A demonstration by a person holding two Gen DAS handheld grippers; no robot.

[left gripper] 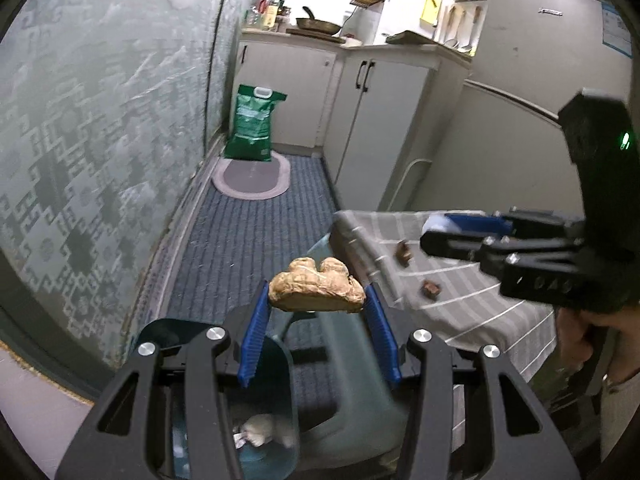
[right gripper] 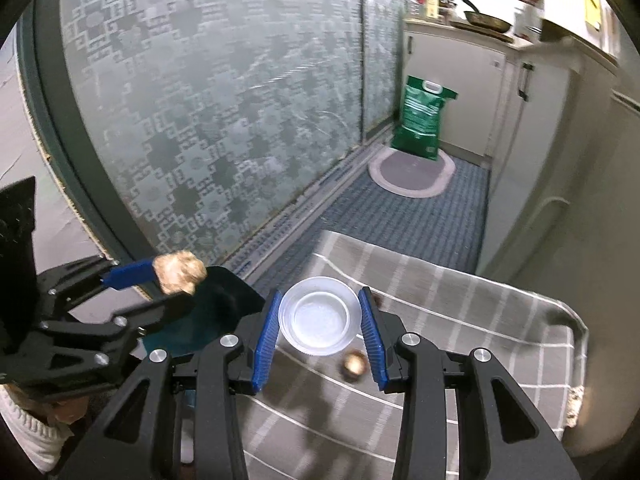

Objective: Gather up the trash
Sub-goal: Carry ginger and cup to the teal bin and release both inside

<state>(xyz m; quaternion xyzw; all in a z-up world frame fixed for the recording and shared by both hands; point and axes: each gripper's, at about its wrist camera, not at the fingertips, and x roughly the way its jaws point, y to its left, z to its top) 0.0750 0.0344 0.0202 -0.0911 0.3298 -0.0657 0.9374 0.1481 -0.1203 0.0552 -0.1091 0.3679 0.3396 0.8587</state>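
Left tongs (left gripper: 316, 300) clamped on ginger piece (left gripper: 316, 286); right tongs (right gripper: 319, 318) clamped on plastic cup (right gripper: 319, 316).

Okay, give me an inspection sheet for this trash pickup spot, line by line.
Surface: table under a grey striped cloth, edges sagging.
Job's things: ginger piece in the left claw; clear cup in the right claw; bin with its lid up, below the left claw, crumpled waste inside.
Clutter: two brown scraps on the cloth; a small round shell by the cup.
Grippers: both claws closed on their loads, pads against the sides.
Cables: nothing seen.
Surroundings: frosted patterned glass panel, blue floor mat, green bag on an oval rug, cabinets, pan on the counter.
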